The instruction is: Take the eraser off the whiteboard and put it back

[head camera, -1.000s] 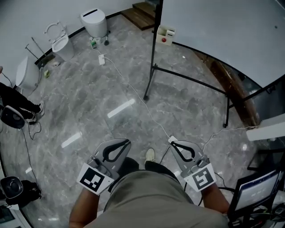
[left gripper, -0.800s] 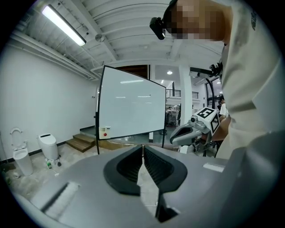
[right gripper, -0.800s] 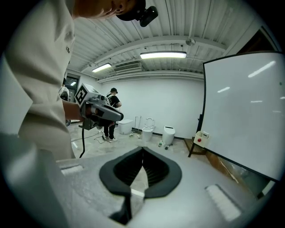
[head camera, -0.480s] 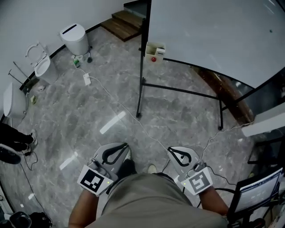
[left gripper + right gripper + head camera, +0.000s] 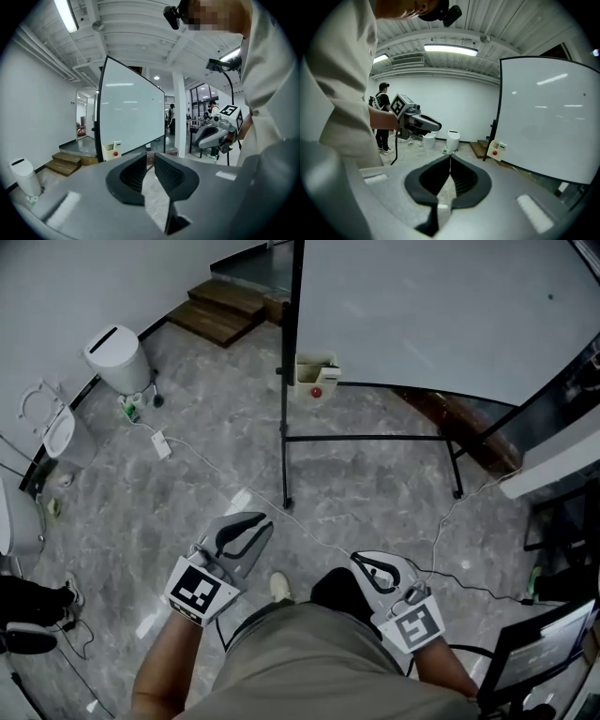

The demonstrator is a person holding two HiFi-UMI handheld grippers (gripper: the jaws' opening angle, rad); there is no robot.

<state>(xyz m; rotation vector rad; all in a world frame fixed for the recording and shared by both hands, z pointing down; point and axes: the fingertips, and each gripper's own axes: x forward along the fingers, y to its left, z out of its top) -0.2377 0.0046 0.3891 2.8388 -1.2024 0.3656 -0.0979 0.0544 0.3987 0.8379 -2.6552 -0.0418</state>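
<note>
The whiteboard (image 5: 422, 306) stands on a black frame ahead of me, well beyond both grippers. A cream box with a red spot (image 5: 315, 377) hangs by its left post, also in the left gripper view (image 5: 111, 151) and the right gripper view (image 5: 497, 149); I cannot tell whether it is the eraser. My left gripper (image 5: 265, 518) is held low at the left. Its jaws (image 5: 150, 157) are opening, a narrow gap shows, nothing is between them. My right gripper (image 5: 356, 559) is at the right, its tips (image 5: 450, 157) touching and empty.
A white bin (image 5: 122, 359) and wooden steps (image 5: 220, 313) are at the far left. A white cable (image 5: 216, 474) with a power strip (image 5: 161, 444) runs over the marble floor. A screen and chair (image 5: 544, 643) stand at the near right. A person (image 5: 383, 117) stands far off.
I have come nearer to the whiteboard, which has shifted towards the middle of the head view. Both grippers moved along with me. The left jaws have parted a little.
</note>
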